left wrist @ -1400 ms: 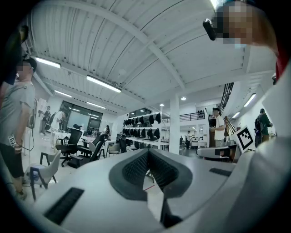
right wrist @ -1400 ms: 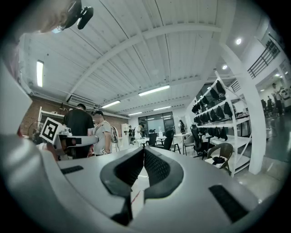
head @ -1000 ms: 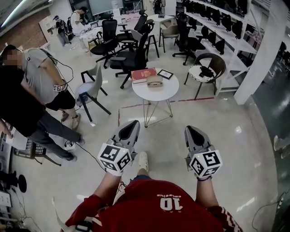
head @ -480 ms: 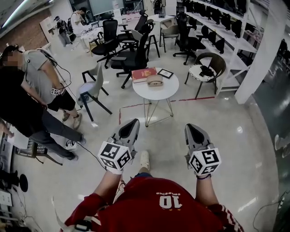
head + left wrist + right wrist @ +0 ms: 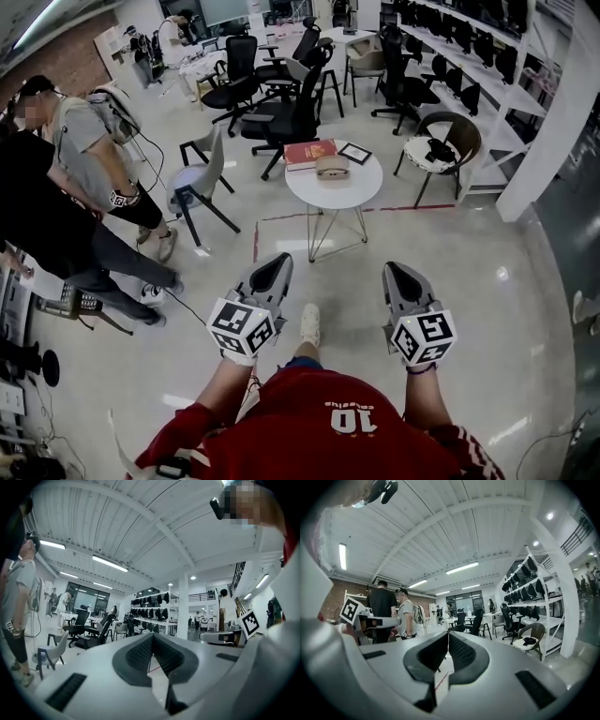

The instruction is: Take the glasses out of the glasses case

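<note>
Red shirt [image 5: 337, 422] at the bottom of the head view, both arms held out low over the floor. Left gripper [image 5: 274, 265] sits in front of the left knee, and its own view shows the jaws pressed together tip to tip, nothing between them. Right gripper [image 5: 398, 272] is level with it, well apart to the other side, and its jaws are closed the same way, holding nothing. A pale shoe [image 5: 308, 325] pokes out between the two.

Both grippers point ahead toward the round white table [image 5: 352, 192], which stands well beyond the jaws with open floor in between. On top lies the tan glasses case [image 5: 331, 167], lid down, near the middle. A red book [image 5: 309, 154] lies just behind it on the left, a small dark frame [image 5: 354, 153] just behind on the right. The case is well clear of both grippers, roughly centred between their lines.

Off to the left, a grey chair [image 5: 192, 183], and two bystanders [image 5: 89, 141] standing close together. Behind the table, black office chairs [image 5: 286, 117]; to its right a round-backed chair [image 5: 439, 145] with something dark on the seat; white shelving [image 5: 469, 47] runs along the far right
</note>
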A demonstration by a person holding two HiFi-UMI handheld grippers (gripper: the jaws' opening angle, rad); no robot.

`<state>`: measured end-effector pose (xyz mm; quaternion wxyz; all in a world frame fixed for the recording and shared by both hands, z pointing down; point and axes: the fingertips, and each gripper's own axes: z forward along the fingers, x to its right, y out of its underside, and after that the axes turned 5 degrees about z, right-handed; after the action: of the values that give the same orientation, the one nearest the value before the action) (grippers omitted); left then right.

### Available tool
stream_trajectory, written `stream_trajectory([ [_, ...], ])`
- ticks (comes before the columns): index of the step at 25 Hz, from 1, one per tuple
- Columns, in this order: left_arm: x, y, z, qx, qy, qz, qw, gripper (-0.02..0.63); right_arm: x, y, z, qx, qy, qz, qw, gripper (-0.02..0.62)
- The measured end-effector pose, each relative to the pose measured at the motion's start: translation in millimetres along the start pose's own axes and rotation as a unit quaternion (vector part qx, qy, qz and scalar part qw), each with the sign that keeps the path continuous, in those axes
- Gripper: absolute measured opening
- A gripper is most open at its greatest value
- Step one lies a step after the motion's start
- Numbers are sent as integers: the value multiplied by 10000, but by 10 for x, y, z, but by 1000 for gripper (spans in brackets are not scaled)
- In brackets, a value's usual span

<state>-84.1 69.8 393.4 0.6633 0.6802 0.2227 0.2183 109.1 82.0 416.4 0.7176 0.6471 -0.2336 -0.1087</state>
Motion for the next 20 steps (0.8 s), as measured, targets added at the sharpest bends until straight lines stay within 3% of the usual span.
stream_trajectory([
  [9,-214,227,295,-179,28,-161,9997,8,162,79,287,-84,28,113,9999,17],
  [20,-741,162,1050,-91,133,-293,9994,8,527,-177,1081,-21,18,20,10000,17],
])
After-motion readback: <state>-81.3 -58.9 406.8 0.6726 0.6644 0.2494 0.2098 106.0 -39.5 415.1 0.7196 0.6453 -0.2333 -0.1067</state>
